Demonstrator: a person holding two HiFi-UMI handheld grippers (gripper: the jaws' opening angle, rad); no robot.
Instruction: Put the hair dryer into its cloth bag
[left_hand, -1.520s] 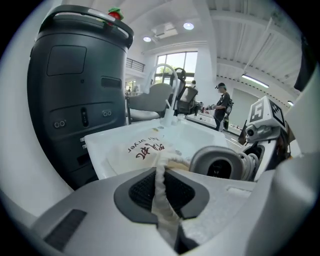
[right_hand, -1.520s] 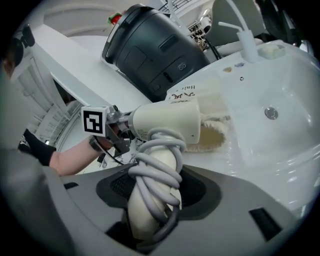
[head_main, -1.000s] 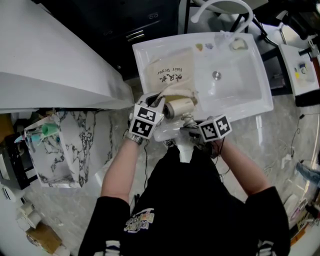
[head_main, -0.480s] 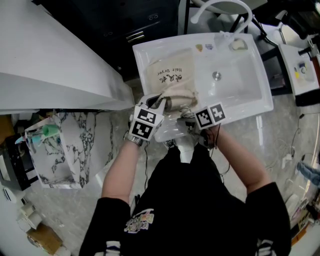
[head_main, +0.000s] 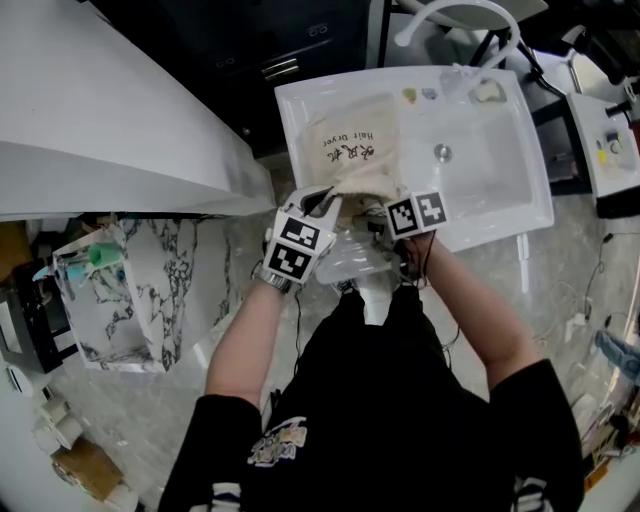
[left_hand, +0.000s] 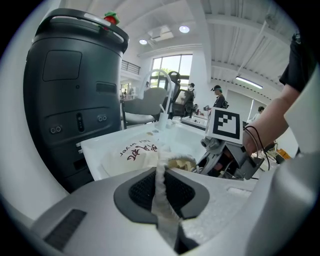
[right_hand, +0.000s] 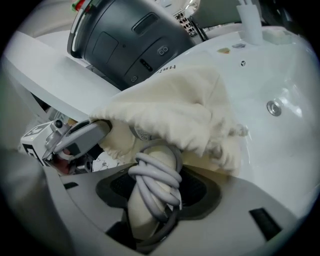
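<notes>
Over sink (head_main: 490, 180): left gripper (left_hand: 161, 180) pinching bag (head_main: 350, 150) hem, nearly closed; right gripper (right_hand: 157, 172), wide, clamping dryer (right_hand: 140, 220) handle. Cord (right_hand: 152, 192) showing only in right gripper view.

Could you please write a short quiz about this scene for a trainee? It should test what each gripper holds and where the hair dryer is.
1. True or false: the left gripper is empty.
2. What is between the fingers of the right gripper? A) a tap; B) the handle of the hair dryer, with its cord wound round it; C) a towel.
3. Where is the hair dryer's front end?

Key
1. False: it is shut on the edge of the cloth bag.
2. B.
3. Inside the cloth bag's mouth, covered by the fabric.
</notes>
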